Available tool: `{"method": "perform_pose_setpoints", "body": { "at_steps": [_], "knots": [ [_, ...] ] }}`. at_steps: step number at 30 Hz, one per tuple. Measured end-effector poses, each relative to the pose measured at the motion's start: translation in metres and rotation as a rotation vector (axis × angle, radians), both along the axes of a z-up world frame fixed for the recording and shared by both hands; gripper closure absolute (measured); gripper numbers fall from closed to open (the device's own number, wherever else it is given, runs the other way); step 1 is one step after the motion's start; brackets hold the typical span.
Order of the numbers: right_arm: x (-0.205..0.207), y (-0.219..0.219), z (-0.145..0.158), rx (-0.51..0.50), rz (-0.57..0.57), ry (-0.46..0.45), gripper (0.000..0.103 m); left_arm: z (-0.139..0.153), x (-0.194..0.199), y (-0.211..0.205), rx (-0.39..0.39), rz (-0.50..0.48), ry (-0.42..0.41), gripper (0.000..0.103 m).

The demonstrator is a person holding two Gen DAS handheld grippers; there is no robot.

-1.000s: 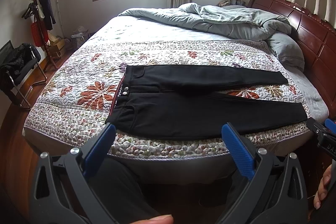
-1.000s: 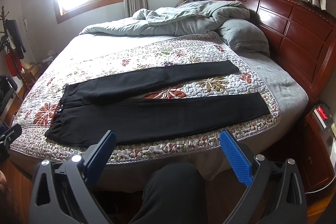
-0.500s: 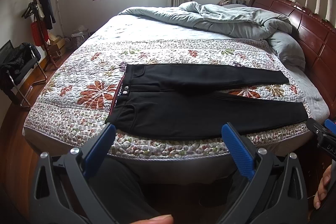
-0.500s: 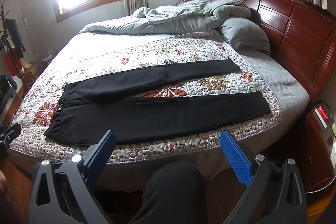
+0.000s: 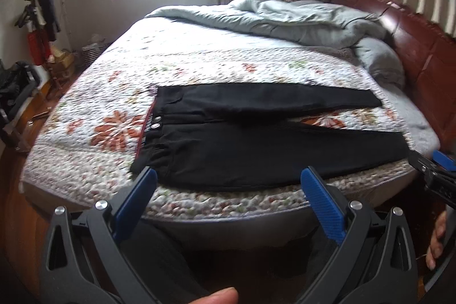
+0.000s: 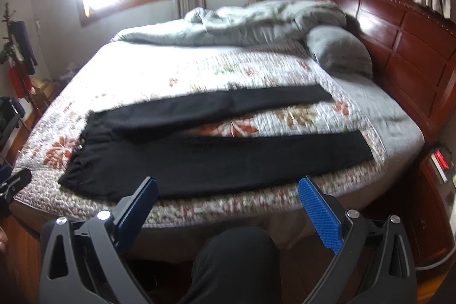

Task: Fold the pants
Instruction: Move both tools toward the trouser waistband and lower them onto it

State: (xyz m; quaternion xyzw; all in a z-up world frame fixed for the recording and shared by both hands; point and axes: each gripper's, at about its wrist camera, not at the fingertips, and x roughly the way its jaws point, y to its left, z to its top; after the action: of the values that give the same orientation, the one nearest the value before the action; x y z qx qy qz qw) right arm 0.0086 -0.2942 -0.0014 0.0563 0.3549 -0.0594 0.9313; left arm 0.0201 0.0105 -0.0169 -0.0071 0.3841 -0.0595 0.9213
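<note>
Black pants (image 5: 256,150) flat (seemingly unfolded).

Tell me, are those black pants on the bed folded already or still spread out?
Spread out. The pants lie flat on the quilt, both legs apart at full length; no fold shows.

— What were the black pants (image 5: 256,150) made of?
— Matt cloth, smooth, with shiny metal buttons (image 5: 155,126) at the waistband. They lay on a puckered quilted floral bedspread (image 5: 114,93).
— And the headboard (image 6: 404,47)?
— Glossy reddish wood. The left gripper (image 5: 228,184) had matt black plastic arms, ribbed blue pads (image 5: 322,207) and bright metal screws.
</note>
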Motion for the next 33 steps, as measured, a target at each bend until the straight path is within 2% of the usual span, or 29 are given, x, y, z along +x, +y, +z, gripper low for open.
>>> {"method": "perform_pose_setpoints", "body": {
  "at_steps": [2, 3, 4, 6, 9, 12, 15, 18, 22, 24, 27, 29, 31, 33],
  "knots": [
    [-0.002, -0.003, 0.000, 0.034, 0.071, -0.093, 0.004, -0.005, 0.003, 0.012, -0.110, -0.070, -0.006, 0.003],
    [0.000, -0.006, -0.002, 0.048, 0.091, -0.108, 0.004, -0.008, 0.007, 0.018, -0.159, -0.088, 0.004, 0.003],
    [0.006, -0.008, -0.005, 0.053, 0.092, -0.089, 0.004, -0.014, 0.015, 0.025, -0.173, -0.088, 0.030, 0.003],
    [0.016, -0.013, -0.010, 0.059, 0.102, -0.051, 0.004, -0.022, 0.028, 0.033, -0.101, -0.077, 0.064, 0.003],
    [0.025, -0.018, -0.010, 0.070, 0.140, -0.069, 0.004, -0.031, 0.042, 0.044, -0.011, -0.081, 0.063, 0.003],
    [0.048, -0.018, -0.017, 0.039, 0.155, 0.002, 0.004, -0.050, 0.067, 0.057, 0.032, -0.084, 0.144, 0.003],
    [0.064, -0.012, -0.020, -0.028, 0.151, 0.046, 0.004, -0.059, 0.082, 0.071, 0.064, -0.089, 0.144, 0.003],
    [0.078, -0.009, -0.021, -0.092, 0.156, 0.054, 0.004, -0.064, 0.097, 0.081, 0.049, -0.073, 0.137, 0.003],
    [0.107, -0.018, -0.031, -0.111, 0.171, 0.098, 0.004, -0.095, 0.137, 0.097, -0.039, -0.051, 0.255, 0.003],
    [0.118, -0.021, -0.035, -0.144, 0.173, 0.110, 0.004, -0.108, 0.155, 0.099, -0.004, -0.048, 0.298, 0.003],
    [0.135, -0.026, -0.042, -0.171, 0.203, 0.122, 0.004, -0.122, 0.184, 0.104, 0.044, -0.038, 0.318, 0.003],
    [0.151, -0.037, -0.050, -0.131, 0.252, 0.146, 0.004, -0.126, 0.201, 0.108, 0.050, -0.060, 0.326, 0.003],
    [0.166, -0.050, -0.059, -0.058, 0.292, 0.188, 0.004, -0.126, 0.223, 0.117, 0.078, -0.055, 0.291, 0.003],
    [0.186, -0.061, -0.070, 0.040, 0.366, 0.234, 0.004, -0.126, 0.248, 0.127, 0.040, -0.061, 0.287, 0.003]
  ]
}}
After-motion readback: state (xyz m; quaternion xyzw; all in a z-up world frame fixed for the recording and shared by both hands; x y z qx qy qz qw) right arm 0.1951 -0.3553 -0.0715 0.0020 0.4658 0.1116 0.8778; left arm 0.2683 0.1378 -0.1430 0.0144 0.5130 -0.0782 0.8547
